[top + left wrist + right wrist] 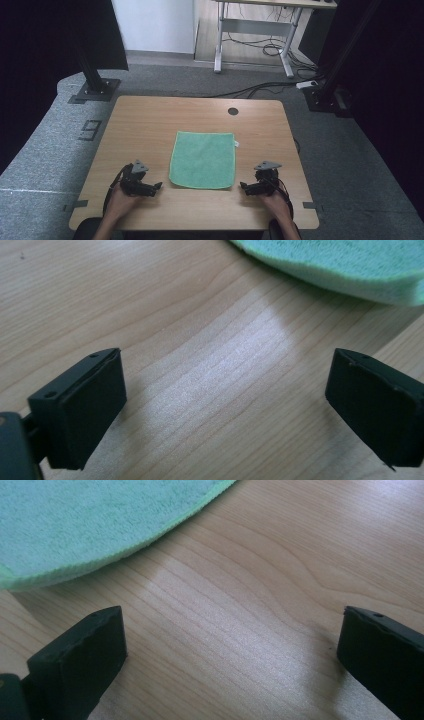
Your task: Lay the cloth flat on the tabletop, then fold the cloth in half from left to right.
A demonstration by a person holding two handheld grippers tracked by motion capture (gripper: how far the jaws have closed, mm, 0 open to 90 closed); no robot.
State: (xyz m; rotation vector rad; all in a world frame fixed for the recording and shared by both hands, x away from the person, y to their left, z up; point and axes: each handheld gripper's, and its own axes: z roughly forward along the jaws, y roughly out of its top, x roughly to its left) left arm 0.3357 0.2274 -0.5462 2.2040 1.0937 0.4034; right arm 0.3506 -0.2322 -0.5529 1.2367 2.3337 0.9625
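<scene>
step in hand, by my reading: approach, no grasp yet. green microfibre cloth [203, 160] lies flat at table [150, 120] centre, squarish, rounded corners, small white tag at far right corner. left gripper [156, 187] rests near cloth's near left corner, jaws spread wide, nothing between them. right gripper [243, 186] near the near right corner, likewise released, empty. next move likely: slide jaws to cloth edge, pinch thin soft pile against smooth wood-grain laminate. cloth edge [350, 280] looks plush, doubled hem.
</scene>
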